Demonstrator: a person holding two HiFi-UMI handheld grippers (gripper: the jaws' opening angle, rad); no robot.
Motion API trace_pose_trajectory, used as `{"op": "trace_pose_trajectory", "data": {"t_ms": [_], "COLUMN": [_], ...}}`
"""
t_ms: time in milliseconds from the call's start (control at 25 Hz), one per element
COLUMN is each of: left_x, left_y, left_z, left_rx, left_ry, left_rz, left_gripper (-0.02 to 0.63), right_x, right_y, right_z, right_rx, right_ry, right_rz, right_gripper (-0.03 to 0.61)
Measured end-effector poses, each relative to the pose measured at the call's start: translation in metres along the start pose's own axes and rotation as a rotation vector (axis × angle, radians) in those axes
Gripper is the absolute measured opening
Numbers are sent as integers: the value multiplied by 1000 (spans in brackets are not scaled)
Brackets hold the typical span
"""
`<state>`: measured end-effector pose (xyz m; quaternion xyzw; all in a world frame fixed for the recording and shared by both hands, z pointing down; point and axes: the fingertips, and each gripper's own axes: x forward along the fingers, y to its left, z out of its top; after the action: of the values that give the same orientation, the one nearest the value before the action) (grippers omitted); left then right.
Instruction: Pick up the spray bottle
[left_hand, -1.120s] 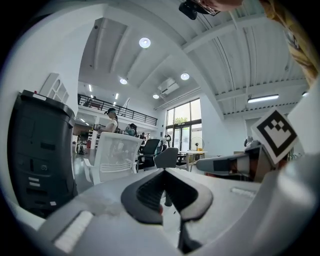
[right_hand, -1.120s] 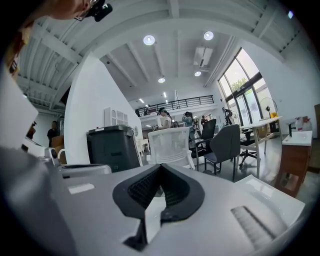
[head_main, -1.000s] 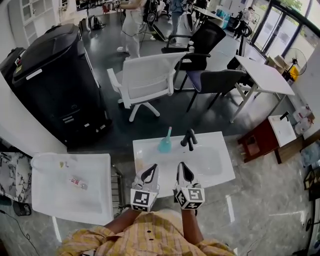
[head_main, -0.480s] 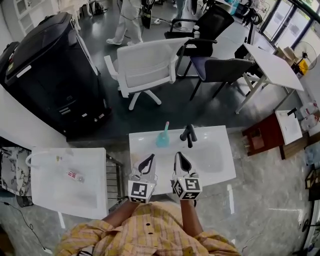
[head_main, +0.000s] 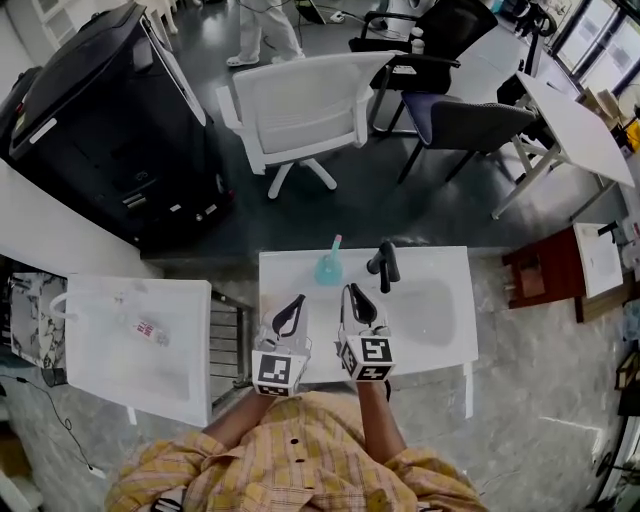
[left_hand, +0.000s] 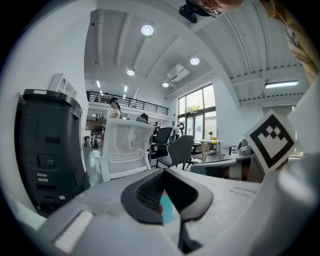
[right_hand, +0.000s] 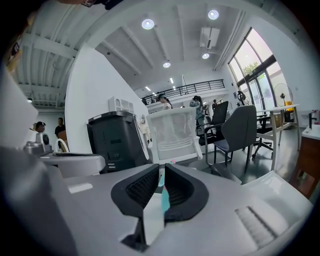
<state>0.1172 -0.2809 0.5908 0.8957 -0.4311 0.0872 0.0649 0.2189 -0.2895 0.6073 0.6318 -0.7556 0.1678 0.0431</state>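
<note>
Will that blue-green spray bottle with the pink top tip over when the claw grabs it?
Probably not easily: the blue-green plastic spray bottle looks wide at the bottom and thin toward its pink top, so it should stand steady on the white table. Its smooth sides may slip. It looks small, so probably light; its fill can't be seen.

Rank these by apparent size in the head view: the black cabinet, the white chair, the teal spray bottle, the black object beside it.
1. black cabinet
2. white chair
3. teal spray bottle and black object: they look about alike, so no ranking between them.
</note>
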Motion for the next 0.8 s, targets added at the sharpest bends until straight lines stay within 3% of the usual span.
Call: {"op": "trace_pose_trajectory", "data": {"t_ms": [400, 800], "left_x": [6, 6], "left_y": [15, 27], "left_z": [-11, -15], "left_rx": [-29, -27], "left_ry": [40, 44], "left_rz": [51, 72], "left_gripper": [-2, -2], "right_x": [34, 58], "right_y": [4, 5], "right_z": [-24, -39], "right_rx": [-7, -24], "right_ry": [48, 63], "right_rz": [25, 2], "right_gripper": [129, 181]}}
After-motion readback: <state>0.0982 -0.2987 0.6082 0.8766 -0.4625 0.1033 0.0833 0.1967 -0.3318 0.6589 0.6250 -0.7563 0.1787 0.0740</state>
